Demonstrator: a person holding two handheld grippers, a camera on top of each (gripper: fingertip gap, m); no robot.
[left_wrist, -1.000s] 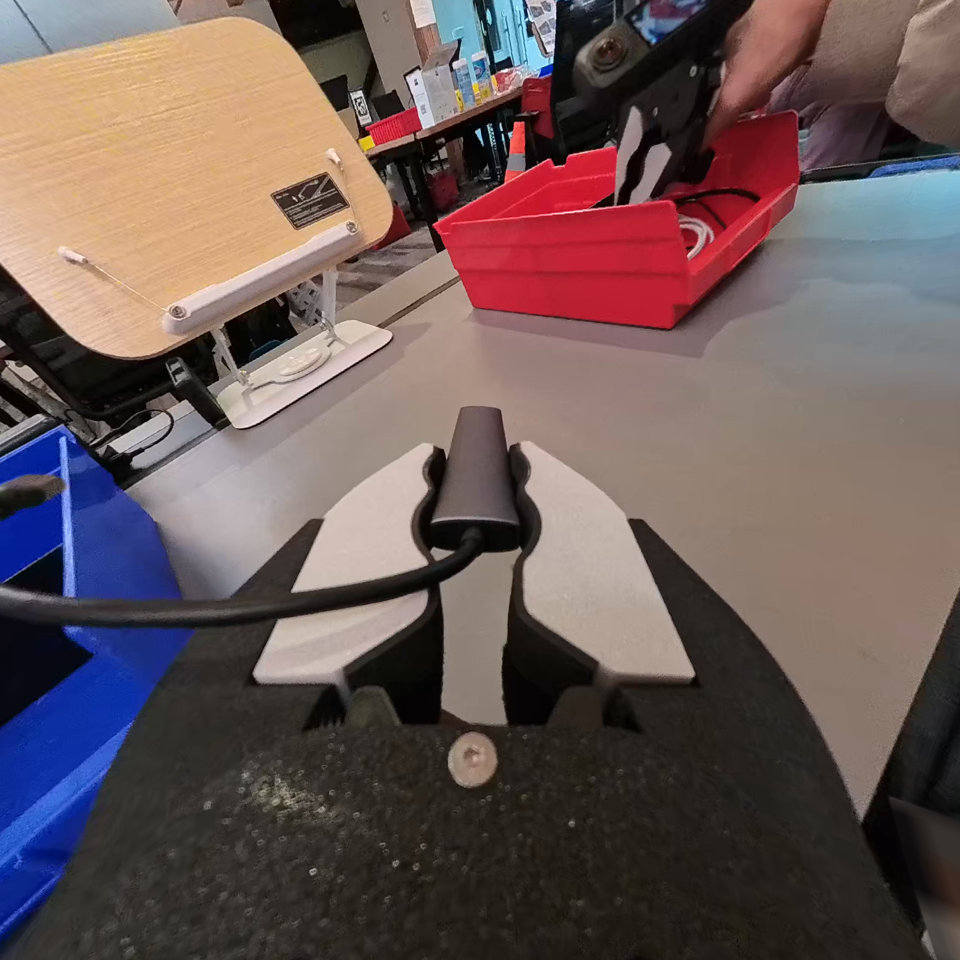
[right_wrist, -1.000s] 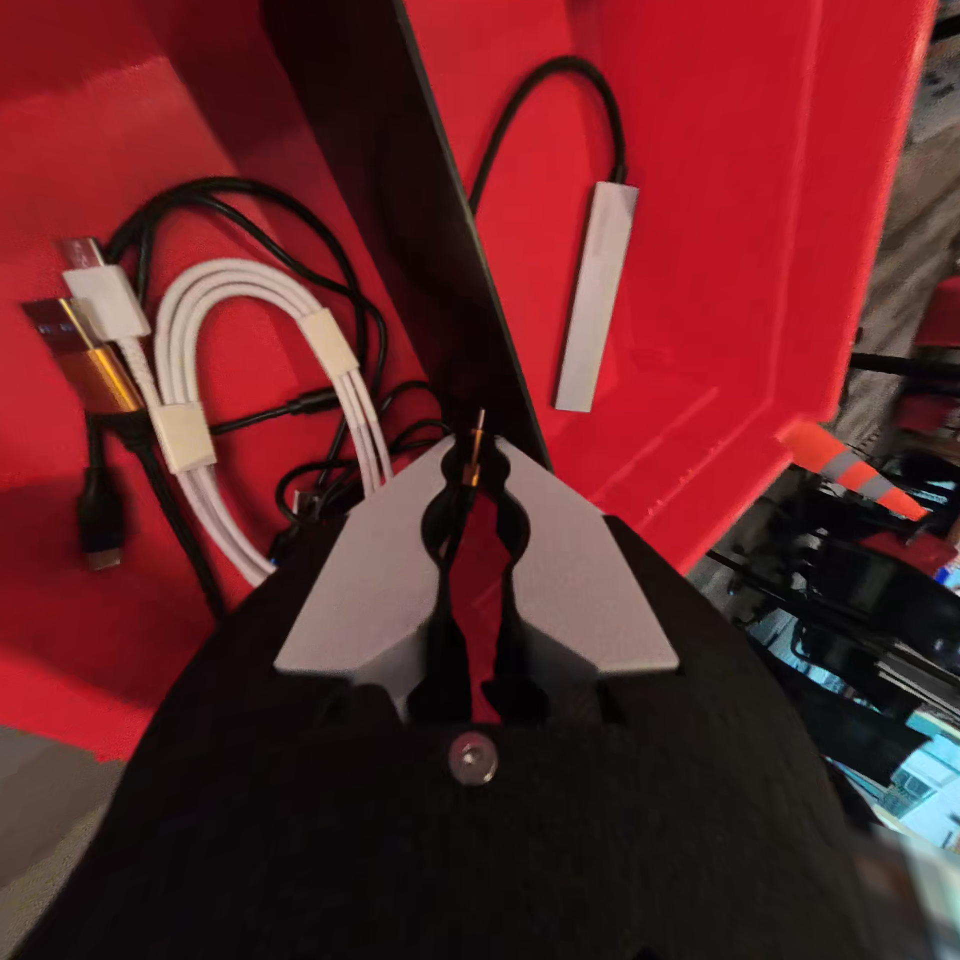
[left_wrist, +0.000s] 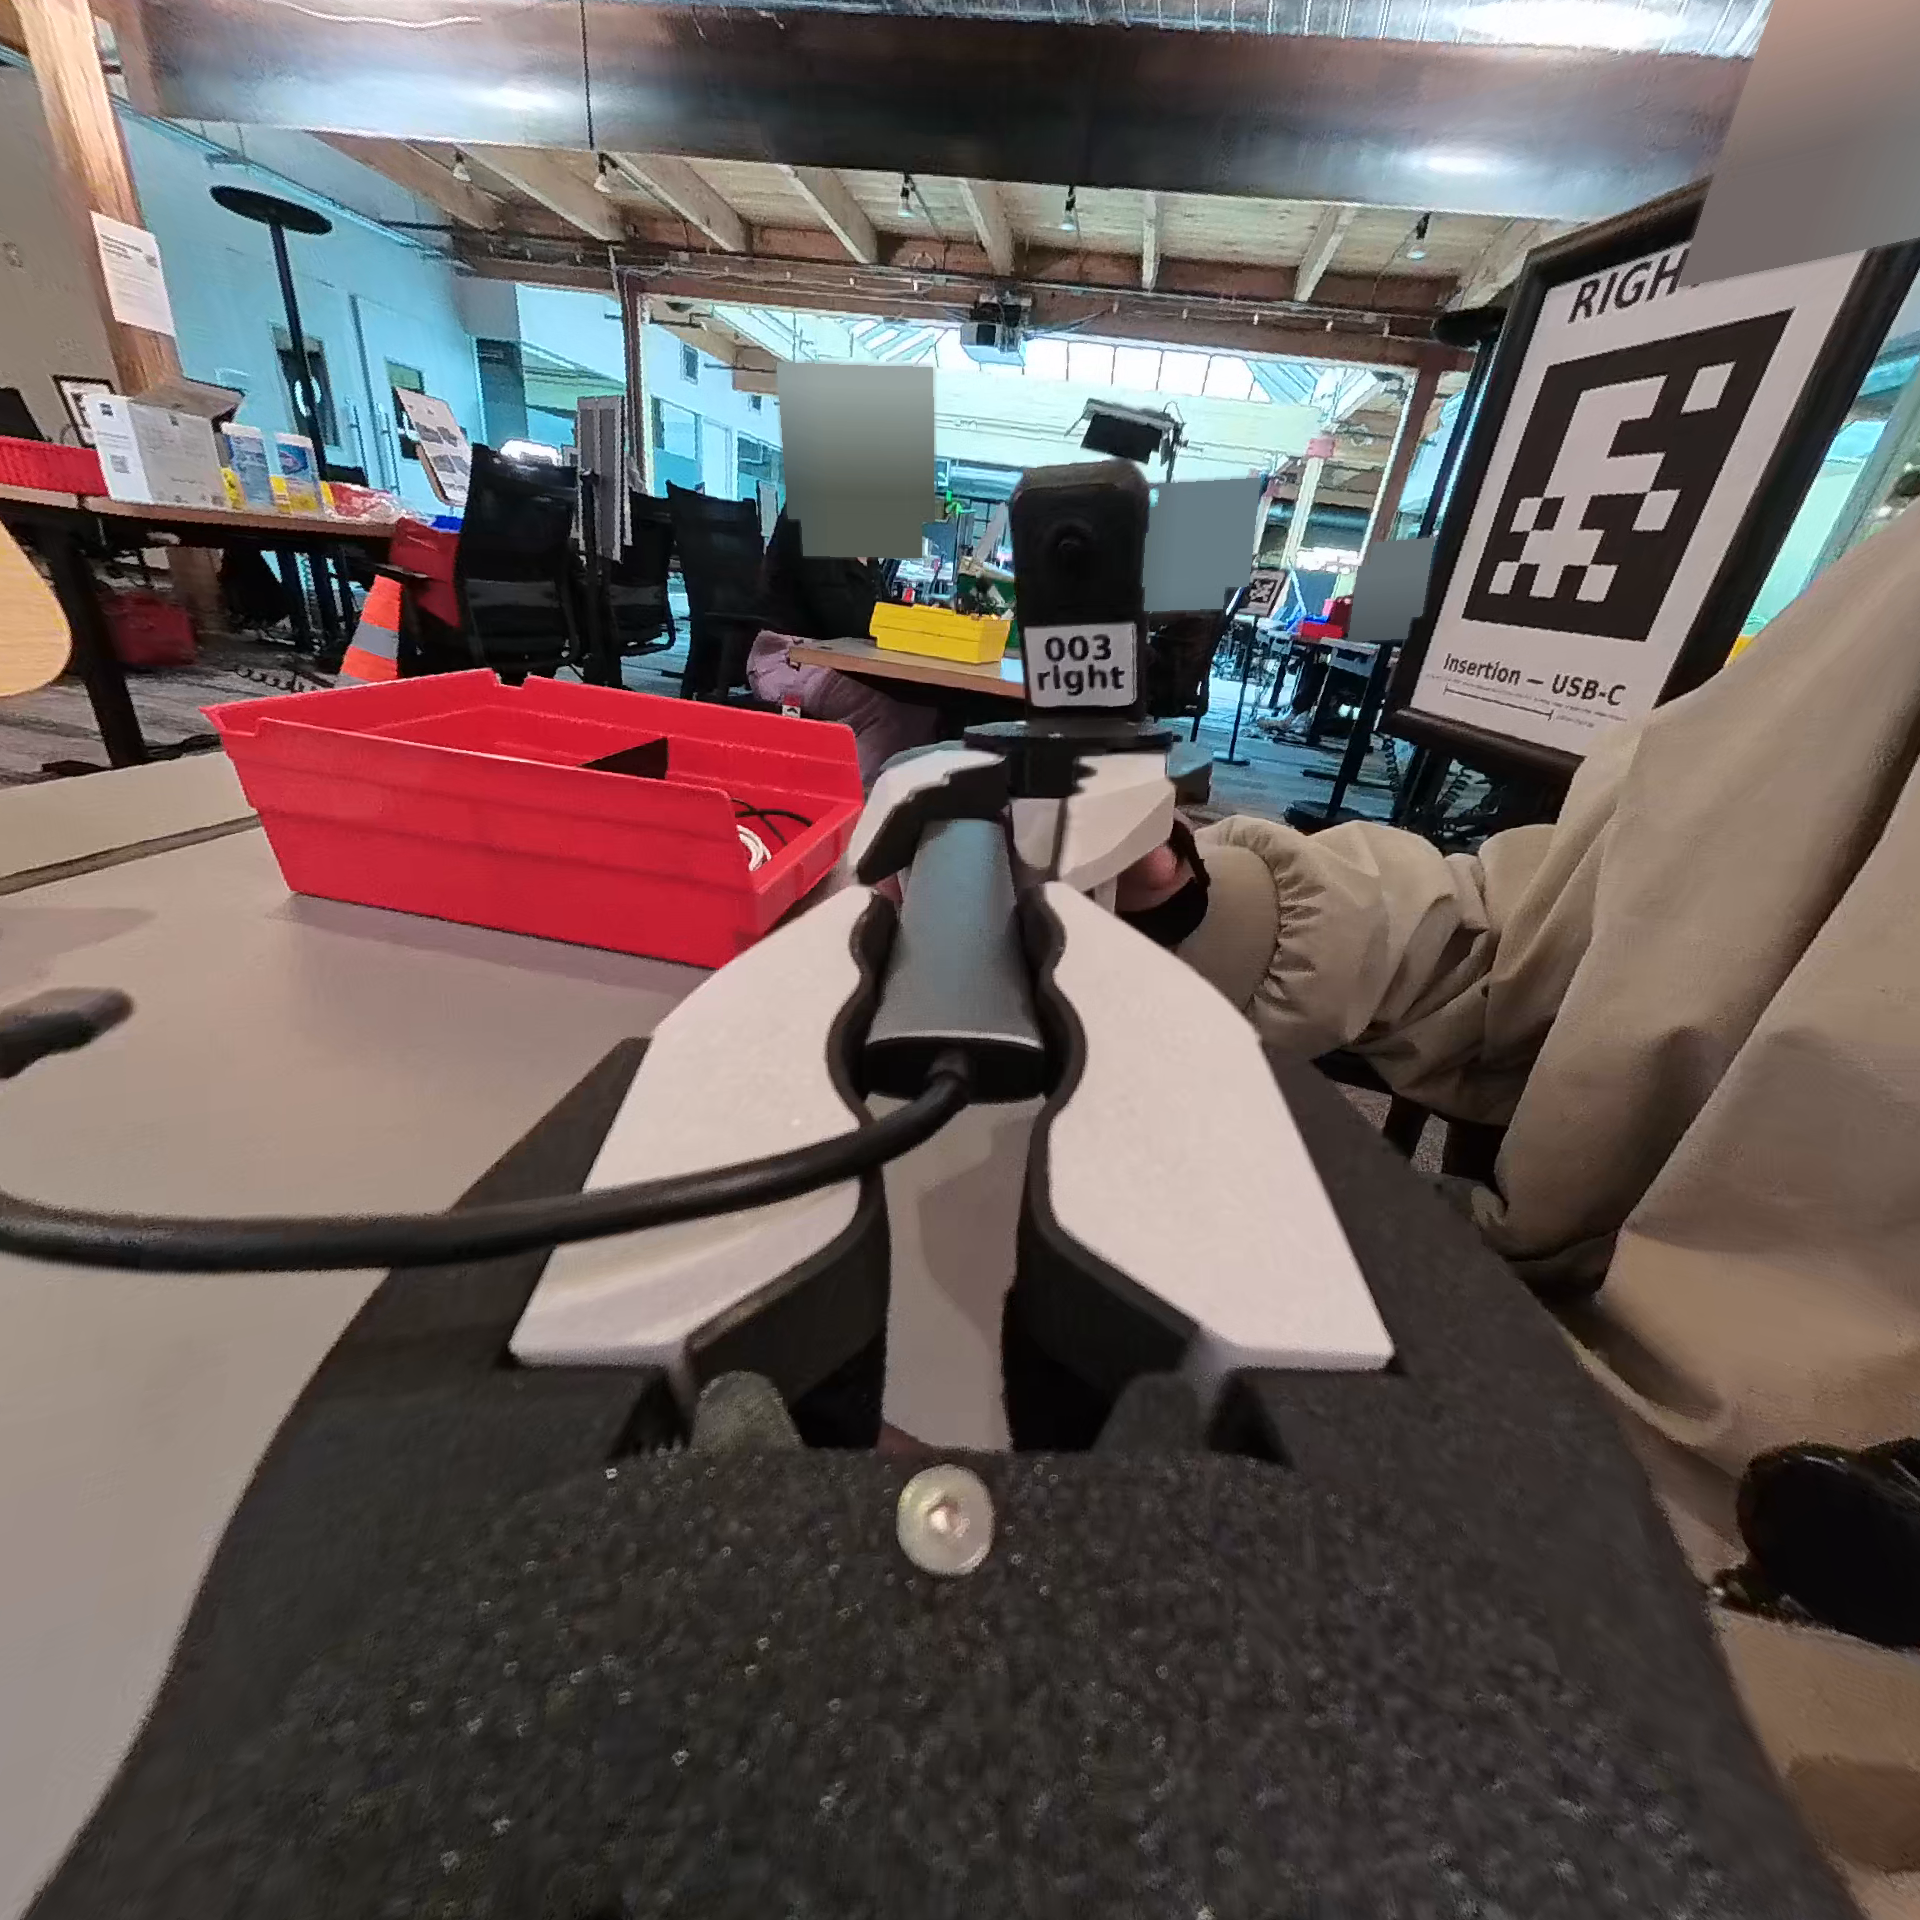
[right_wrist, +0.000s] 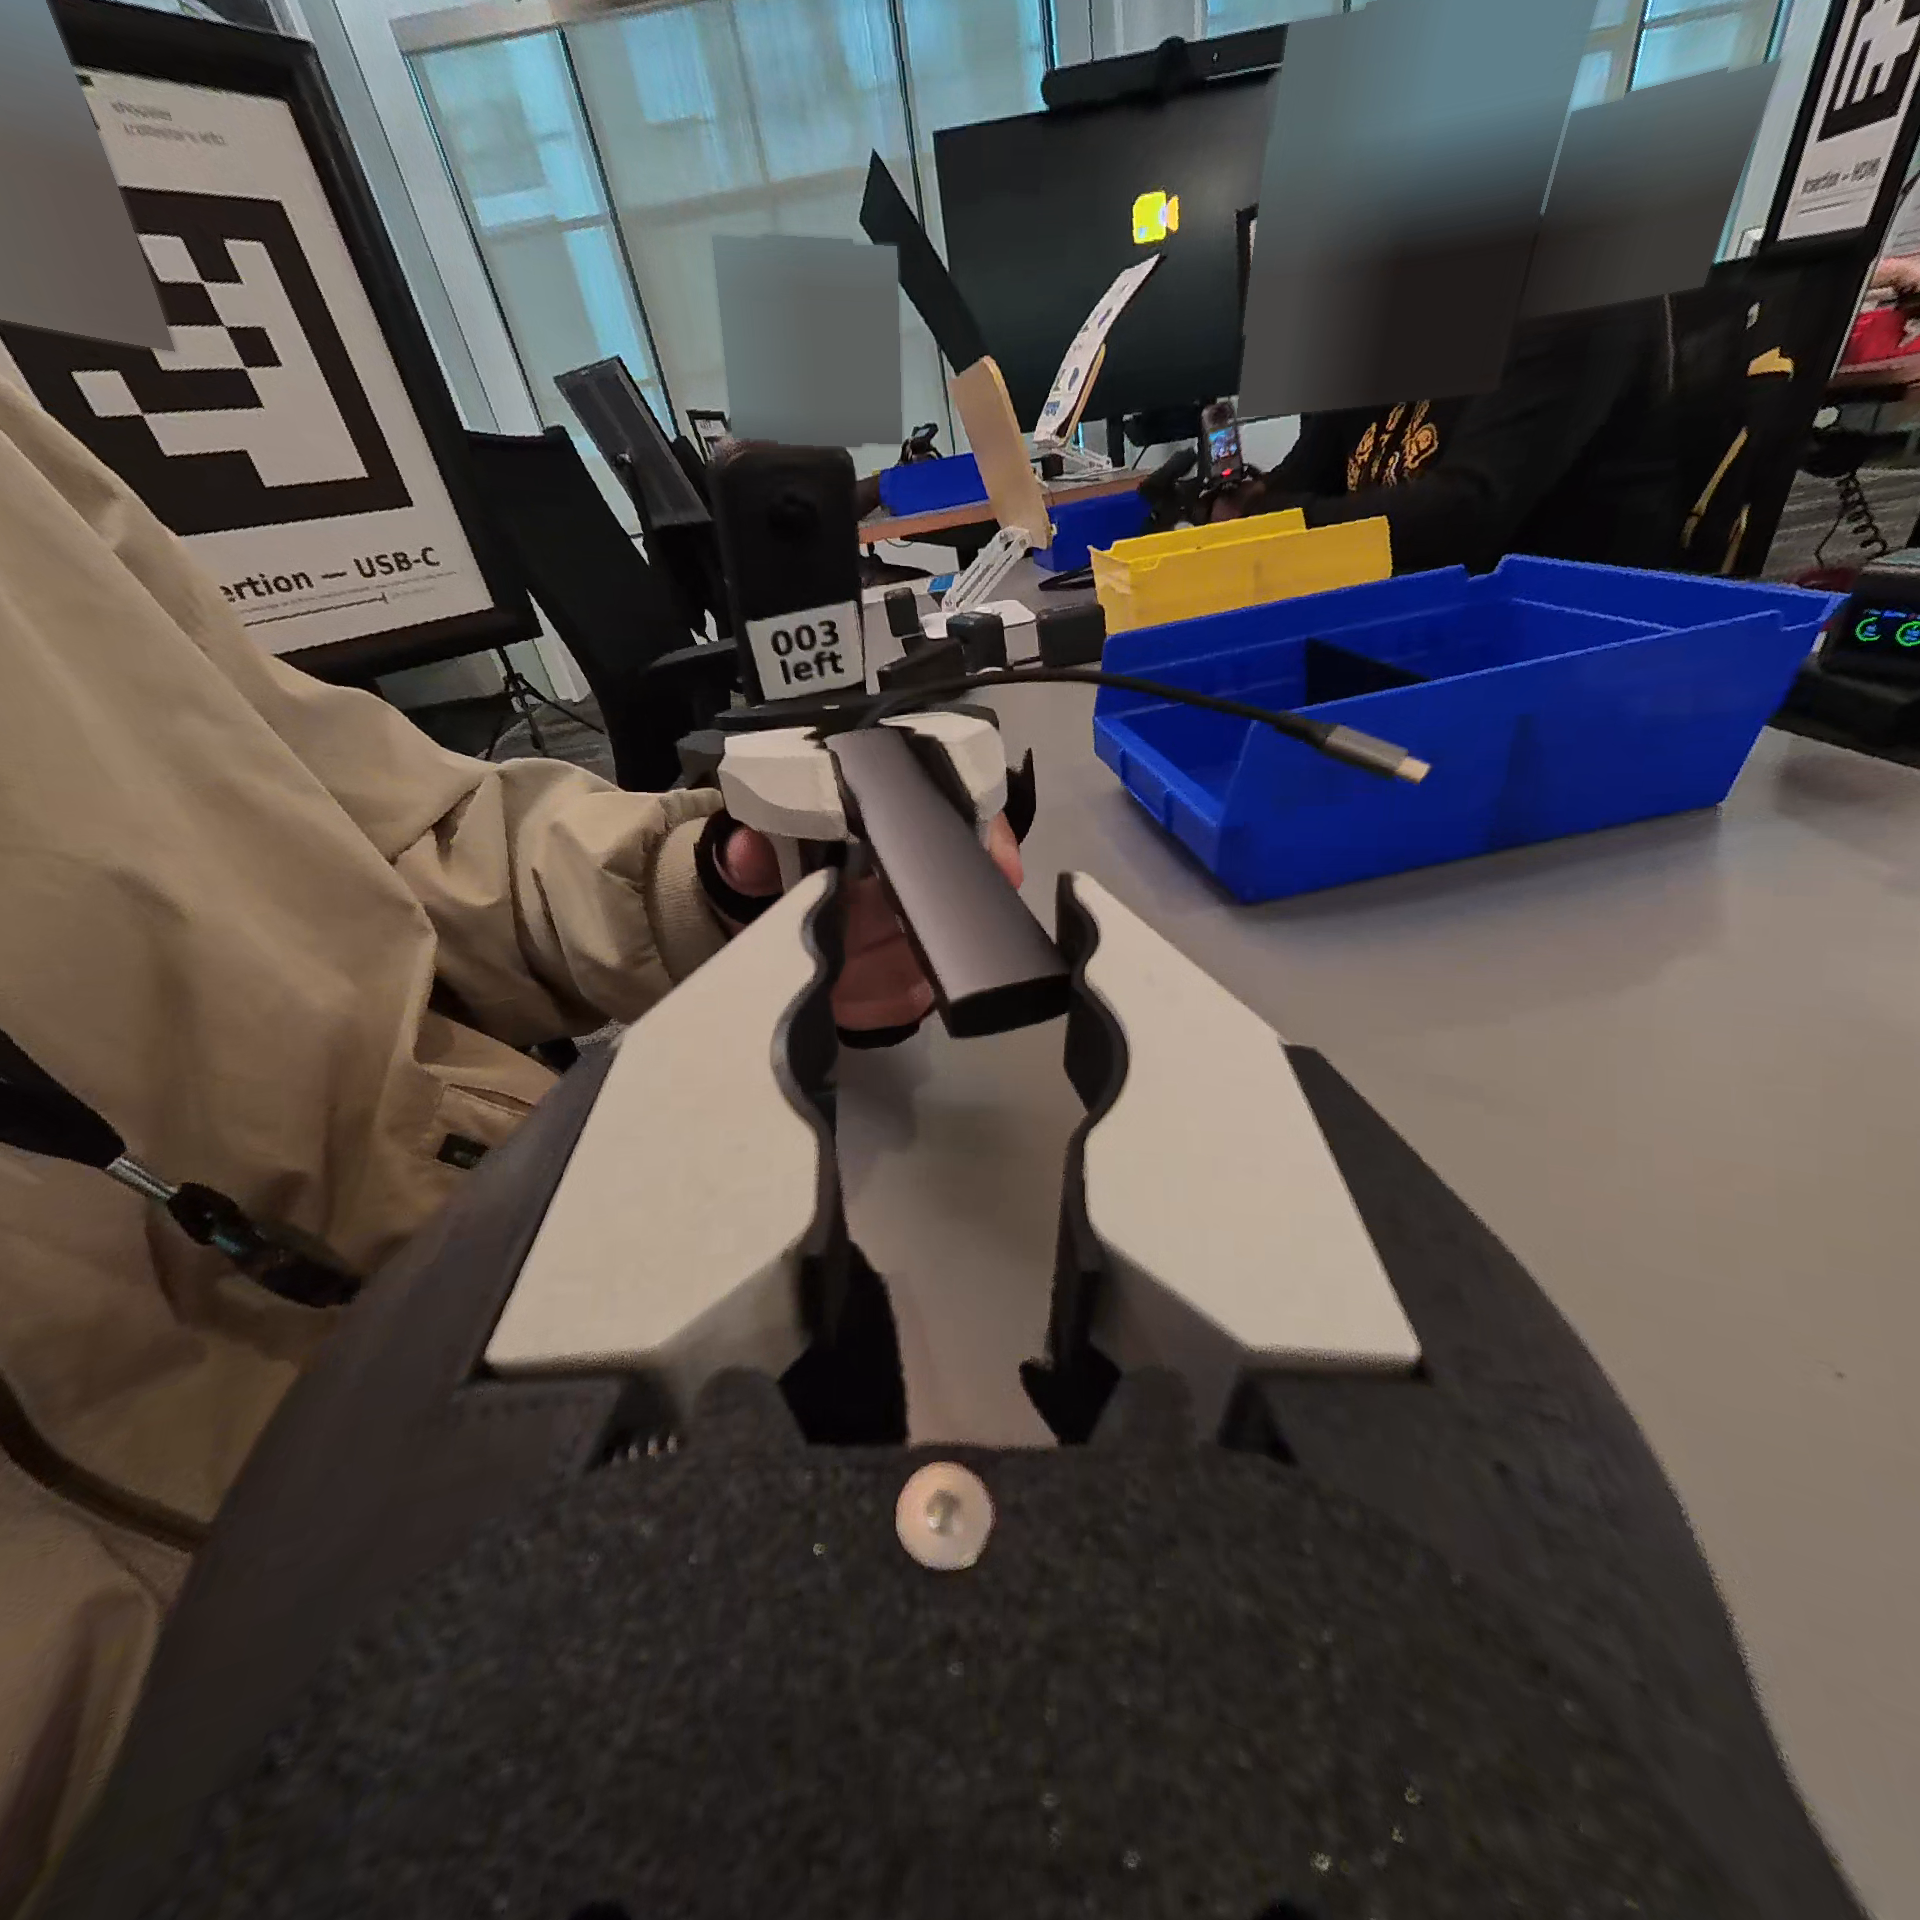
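left gripper (left_wrist: 956, 935): its 2 grey fingers are closed around a dark grey slim adapter (left_wrist: 951, 966), gripped near its cable end; the body sticks out forward between the fingertips.
adapter's cable (left_wrist: 436, 1226): black, leaves the rear of the adapter and curves off to the left over the grey table (left_wrist: 312, 1091); in the right wrist view its silver plug (right_wrist: 1371, 753) hangs in the air in front of the blue bin (right_wrist: 1455, 748).
right gripper (right_wrist: 945, 935): fingers spread apart with a clear gap, gripping nothing; the free end of the adapter (right_wrist: 956, 914) lies between its fingertips, close to the right one, and contact cannot be judged.
facing: the 2 grippers point at each other, tips nearly meeting over the table.
red bin (left_wrist: 520, 831): on the table to the left behind the grippers, with white and black cables inside.
person: beige sleeve (left_wrist: 1403, 935) beside the grippers, a hand (right_wrist: 883, 966) on the left gripper's handle.
framed marker sign (left_wrist: 1621, 488): stands behind the sleeve.
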